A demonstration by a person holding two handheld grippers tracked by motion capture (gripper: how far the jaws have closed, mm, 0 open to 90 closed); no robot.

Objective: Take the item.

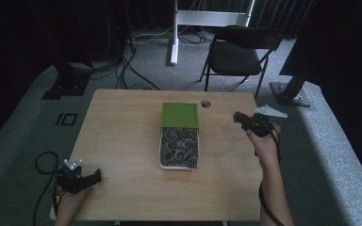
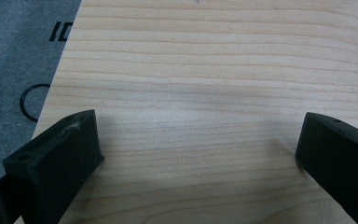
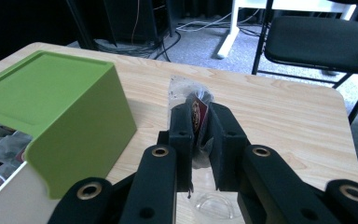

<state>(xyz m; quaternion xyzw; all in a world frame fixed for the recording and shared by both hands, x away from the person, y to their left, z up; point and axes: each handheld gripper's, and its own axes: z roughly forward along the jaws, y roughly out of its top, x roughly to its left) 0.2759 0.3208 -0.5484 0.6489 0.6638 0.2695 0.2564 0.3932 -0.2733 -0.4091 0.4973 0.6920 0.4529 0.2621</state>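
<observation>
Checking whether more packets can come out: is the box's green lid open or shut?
Open: the green lid is slid back over the far end of the box, and packets show in the uncovered part.

My high view looks steeply down on the table (image 1: pixel 122 141); my right gripper view skims close, sharing its green lid (image 3: pixel 51 107).

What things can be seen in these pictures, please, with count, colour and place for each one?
light wooden table: one, pale brown, centre.
white box with green sliding lid: one, table middle, half open.
small clear plastic packets: many, greyish, inside the box.
clear packet with a dark red item: one, pinched between the right jaws.
small clear dome: one, on the table under the right gripper.
black folding chair: one, behind the table.
left gripper: black, near left corner, open.
right gripper: black, right of the box, shut.
</observation>
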